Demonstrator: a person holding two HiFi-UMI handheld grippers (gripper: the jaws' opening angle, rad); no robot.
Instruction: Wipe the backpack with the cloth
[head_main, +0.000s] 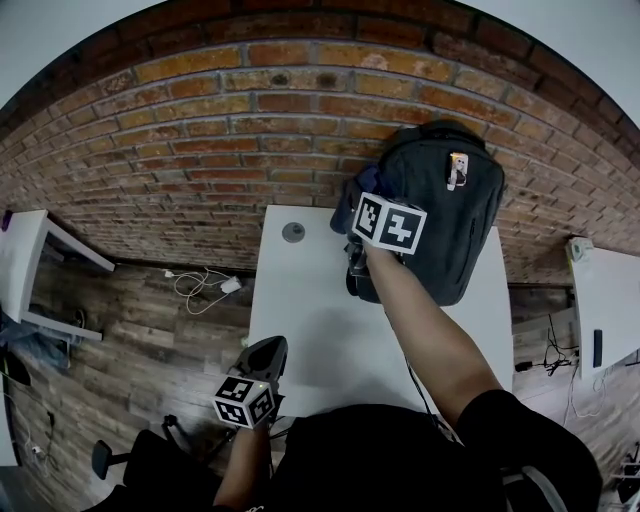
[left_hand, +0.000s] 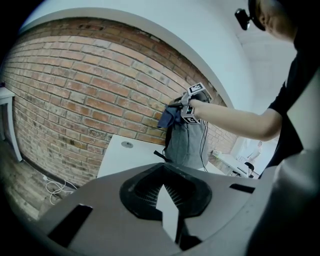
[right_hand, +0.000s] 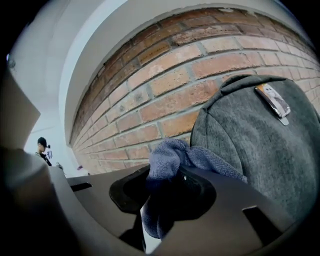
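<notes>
A dark grey backpack (head_main: 455, 215) stands upright on the white table (head_main: 310, 320) against the brick wall, with a small metal tag (head_main: 458, 168) near its top. My right gripper (head_main: 362, 203) is up at the backpack's upper left side, shut on a blue cloth (head_main: 364, 183). In the right gripper view the cloth (right_hand: 170, 155) bulges out between the jaws of that gripper (right_hand: 160, 200), right beside the backpack (right_hand: 260, 150). My left gripper (head_main: 270, 352) hangs low at the table's near left edge, far from the backpack. Its jaws (left_hand: 167, 210) are together and hold nothing.
A round cable grommet (head_main: 293, 232) sits in the table near the wall. A white cable (head_main: 205, 285) lies on the wood floor to the left. Other white tables stand at far left (head_main: 25, 260) and far right (head_main: 605, 320).
</notes>
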